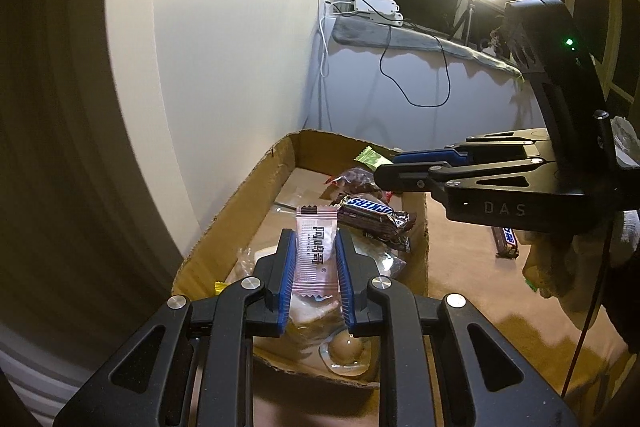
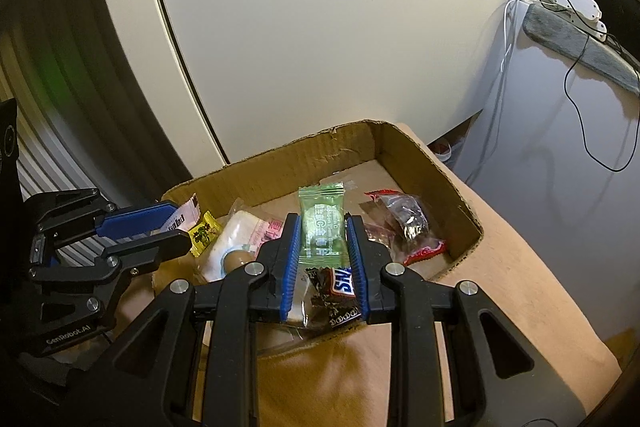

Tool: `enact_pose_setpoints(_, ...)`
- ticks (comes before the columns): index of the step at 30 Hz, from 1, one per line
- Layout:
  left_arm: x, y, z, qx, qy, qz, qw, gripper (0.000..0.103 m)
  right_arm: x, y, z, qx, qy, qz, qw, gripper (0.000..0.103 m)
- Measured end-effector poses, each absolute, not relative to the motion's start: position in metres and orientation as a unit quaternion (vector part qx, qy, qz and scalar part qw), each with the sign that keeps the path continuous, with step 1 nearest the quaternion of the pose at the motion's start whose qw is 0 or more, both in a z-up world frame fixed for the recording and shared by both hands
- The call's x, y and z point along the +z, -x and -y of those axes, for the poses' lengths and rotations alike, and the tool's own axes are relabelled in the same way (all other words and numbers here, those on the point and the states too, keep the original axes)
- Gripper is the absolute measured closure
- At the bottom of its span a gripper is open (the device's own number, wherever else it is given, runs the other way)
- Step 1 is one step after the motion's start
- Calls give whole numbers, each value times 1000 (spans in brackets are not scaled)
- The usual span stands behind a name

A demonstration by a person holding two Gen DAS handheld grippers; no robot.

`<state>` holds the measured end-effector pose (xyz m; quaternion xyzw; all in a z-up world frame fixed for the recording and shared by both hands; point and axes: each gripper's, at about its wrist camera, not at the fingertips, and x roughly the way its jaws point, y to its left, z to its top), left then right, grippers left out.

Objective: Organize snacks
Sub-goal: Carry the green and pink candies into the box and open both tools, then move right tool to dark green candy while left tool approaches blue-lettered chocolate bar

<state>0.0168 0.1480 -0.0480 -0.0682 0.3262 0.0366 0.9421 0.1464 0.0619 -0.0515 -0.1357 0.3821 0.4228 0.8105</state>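
Roughly six snacks lie in one cardboard box (image 2: pixel 434 163) (two Snickers bars (image 1: pixel 372 213) among them); a third bar (image 1: pixel 507 241) sits on the surface. Left hand-held gripper (image 1: pixel 316 255) clamps a pink packet (image 1: pixel 314 247), right hand-held gripper (image 2: pixel 323 241) a green packet (image 2: pixel 322 223), both tilted down over the box.

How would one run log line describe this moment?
left hand-held gripper: holds pink packet | right hand-held gripper: holds green packet | both over cardboard box
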Motion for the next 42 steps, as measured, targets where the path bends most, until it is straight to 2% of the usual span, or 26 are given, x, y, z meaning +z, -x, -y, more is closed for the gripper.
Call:
enact_pose_setpoints(3,-48,-17,-148,37,69,-326,942,84,-52,-148,-65,422,136,-381,811,79)
enact_pose_setpoints(7,-48,-17,-148,38,68,-325,942,77,-52,-149,-65,422,135,-381,812,78)
enact_pose_setpoints(8,-48,-17,-149,39,68,-325,942,76,-52,-149,-65,421,135,-381,812,76)
enact_pose_setpoints(10,-48,-18,-149,40,68,-325,942,65,-52,-149,-65,419,135,-380,814,59)
enact_pose_setpoints(11,-47,-17,-149,41,68,-324,943,65,-52,-148,-65,417,136,-377,816,51)
enact_pose_setpoints(14,-47,-18,-148,42,65,-324,943,62,-50,-148,-65,413,136,-371,820,43)
enact_pose_setpoints(16,-47,-18,-147,45,64,-323,943,51,-48,-148,-64,409,137,-368,824,34)
enact_pose_setpoints(18,-46,-18,-146,46,62,-321,944,51,-47,-147,-62,403,139,-362,829,23)
enact_pose_setpoints(22,-46,-18,-144,50,57,-320,944,42,-45,-148,-57,391,140,-361,835,21)
enact_pose_setpoints(42,-33,-21,-99,18,31,-307,951,41,-38,-136,15,339,129,-365,858,21)
